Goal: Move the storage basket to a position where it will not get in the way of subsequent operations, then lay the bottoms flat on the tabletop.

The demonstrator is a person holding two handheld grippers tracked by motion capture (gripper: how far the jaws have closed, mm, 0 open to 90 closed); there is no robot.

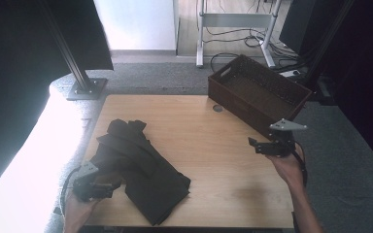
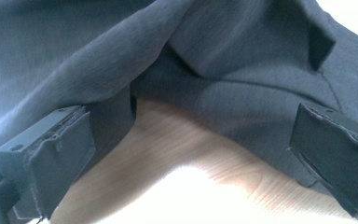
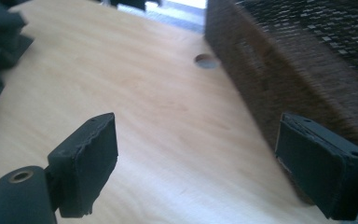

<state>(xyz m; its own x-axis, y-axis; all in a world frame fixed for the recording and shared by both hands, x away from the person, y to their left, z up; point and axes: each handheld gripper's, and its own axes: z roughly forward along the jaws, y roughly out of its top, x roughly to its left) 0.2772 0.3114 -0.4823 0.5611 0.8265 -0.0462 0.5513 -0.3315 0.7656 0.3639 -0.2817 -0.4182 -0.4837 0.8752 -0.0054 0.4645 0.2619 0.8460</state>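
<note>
Looking down from the high view, we see a dark folded garment (image 1: pixel 138 167) lying on the left half of the wooden table (image 1: pixel 218 160), its lower corner near the front edge. Our left gripper (image 1: pixel 108 187) sits at the garment's near left edge. In the left gripper view its fingers (image 2: pixel 58 158) stand wide apart, and a fold of the dark cloth (image 2: pixel 182 60) drapes over and between them, lifted off the table so that bare wood shows beneath. The pads do not press on the fabric; nothing is clamped.

Our right gripper (image 1: pixel 253 143) hovers over the right side of the table, well apart from the garment and just beside the brown woven basket (image 1: pixel 233 99). Its fingers (image 3: pixel 91 158) are spread wide with only bare table between them. In the right gripper view the basket's woven wall (image 3: pixel 279 79) rises close to the right-hand finger, and a small round hole (image 3: pixel 206 61) in the tabletop lies near the basket's far corner.

The basket stands at the table's far right corner, turned at an angle to the edges. From above, its inside looks bare, showing only its woven floor and a handle slot in the near left wall.
</note>
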